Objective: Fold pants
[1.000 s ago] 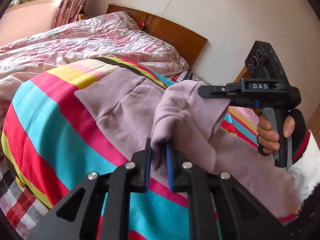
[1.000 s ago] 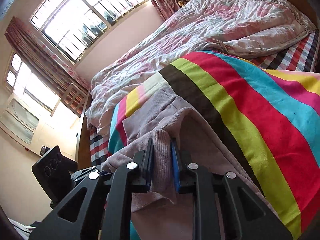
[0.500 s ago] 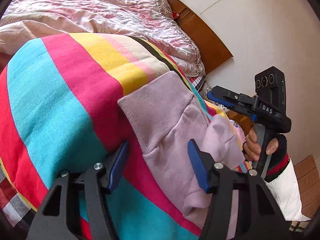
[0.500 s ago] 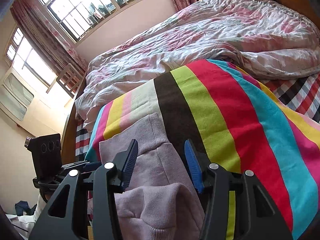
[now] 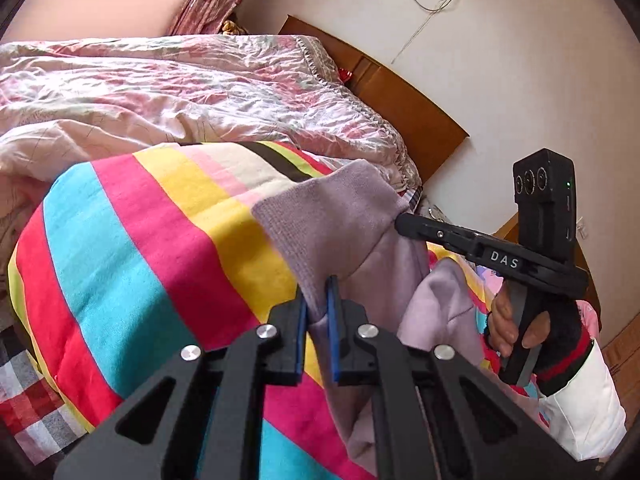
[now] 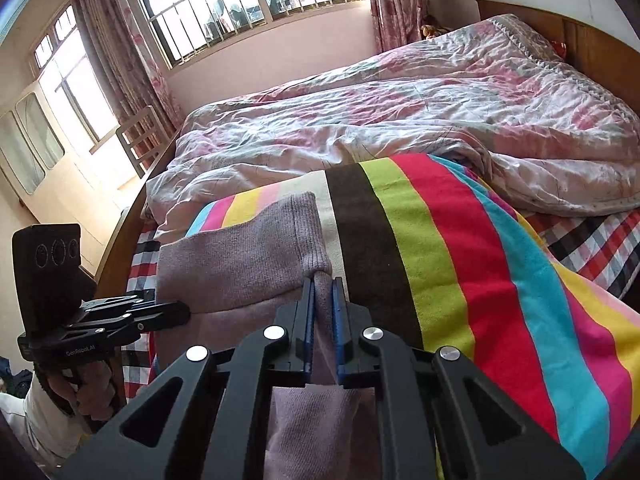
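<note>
Lilac knit pants (image 5: 344, 216) lie across the striped blanket (image 5: 132, 248) on the bed, ribbed band end raised and stretched between the two tools. Both jaws have just been closing after letting go half a second ago: left gripper (image 5: 318, 312) now clamped on the band's near corner, right gripper (image 6: 323, 312) clamped on the opposite corner, cloth pinched between the blue pads. Regrip looks complete, so this end is probably ready to be carried over for the next fold.

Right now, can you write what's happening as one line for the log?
step: fold pants | left tongs: shut on pants | right tongs: shut on pants | pants: on striped blanket
</note>
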Tool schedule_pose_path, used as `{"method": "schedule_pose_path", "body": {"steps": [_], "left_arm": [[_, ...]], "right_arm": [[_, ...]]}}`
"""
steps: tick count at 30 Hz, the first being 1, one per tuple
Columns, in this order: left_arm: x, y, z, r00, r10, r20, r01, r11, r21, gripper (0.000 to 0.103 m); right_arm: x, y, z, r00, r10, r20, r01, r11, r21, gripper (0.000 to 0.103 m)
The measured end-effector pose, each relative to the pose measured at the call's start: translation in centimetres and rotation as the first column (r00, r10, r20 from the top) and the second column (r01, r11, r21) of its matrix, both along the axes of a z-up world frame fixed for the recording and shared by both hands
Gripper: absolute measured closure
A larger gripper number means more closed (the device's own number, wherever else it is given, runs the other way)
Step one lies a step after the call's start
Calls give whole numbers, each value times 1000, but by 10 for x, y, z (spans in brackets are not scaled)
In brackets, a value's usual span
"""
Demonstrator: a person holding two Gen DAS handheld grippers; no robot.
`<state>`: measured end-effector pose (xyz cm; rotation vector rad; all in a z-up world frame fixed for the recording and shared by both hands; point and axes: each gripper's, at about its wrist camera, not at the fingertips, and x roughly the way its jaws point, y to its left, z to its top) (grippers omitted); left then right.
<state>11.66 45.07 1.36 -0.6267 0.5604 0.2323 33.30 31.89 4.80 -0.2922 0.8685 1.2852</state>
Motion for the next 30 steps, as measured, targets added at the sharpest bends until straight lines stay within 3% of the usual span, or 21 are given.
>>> {"method": "schedule_pose_path", "body": {"steps": [3, 8, 10, 13, 14, 15, 16, 18, 20, 23, 24, 25, 27, 30], "left_arm": [[5, 8, 8, 999, 32, -29, -30, 998, 55, 94], [15, 37, -31, 991, 61, -121, -65, 998, -26, 94], [14, 43, -47, 992, 53, -118, -60, 996, -61, 94], [6, 47, -46, 994, 65, -93, -75, 991, -108, 82], [-1, 46, -39, 992, 91, -85, -99, 991, -86, 65], [-8, 41, -30, 990, 119, -80, -122, 992, -37, 46], [-15, 33, -20, 990, 125, -70, -124, 992, 22, 40], [-28, 6, -1, 999, 36, -30, -32, 991, 128, 37], [-39, -33, 11, 995, -94, -22, 97, 956, 277, 35], [-44, -92, 9, 962, -243, -127, 273, 816, 509, 35], [-42, -106, 4, 951, -259, -168, 308, 770, 559, 35], [-38, -113, -2, 941, -270, -201, 337, 740, 582, 35], [-32, -114, -12, 934, -273, -232, 358, 727, 586, 35], [-29, -100, -15, 940, -266, -215, 341, 756, 558, 36]], "right_arm": [[1, 15, 7, 1000, -17, 12, 17, 1000, -2, 94], [2, 43, -26, 999, -36, -6, 36, 996, -84, 94], [2, 49, -41, 998, -63, 4, 63, 991, -118, 93], [9, 39, -39, 991, -122, -44, 118, 989, -90, 76], [11, 30, -33, 989, -121, -86, 115, 991, -71, 73], [11, 19, -25, 987, -109, -116, 104, 993, -48, 67], [11, 5, -17, 987, -110, -118, 108, 994, -27, 58], [9, -29, -3, 985, -104, -135, 105, 994, 1, 57], [7, -63, -3, 978, -92, -186, 96, 995, 10, 57], [-3, -94, -21, 970, -69, -233, 62, 997, -37, 57], [-8, -99, -29, 972, -65, -226, 53, 997, -60, 57], [-11, -101, -36, 972, -64, -228, 47, 996, -77, 57], [-14, -101, -47, 962, -68, -263, 50, 996, -76, 57], [-21, -96, -53, 954, -54, -294, 42, 998, -47, 58]]}}
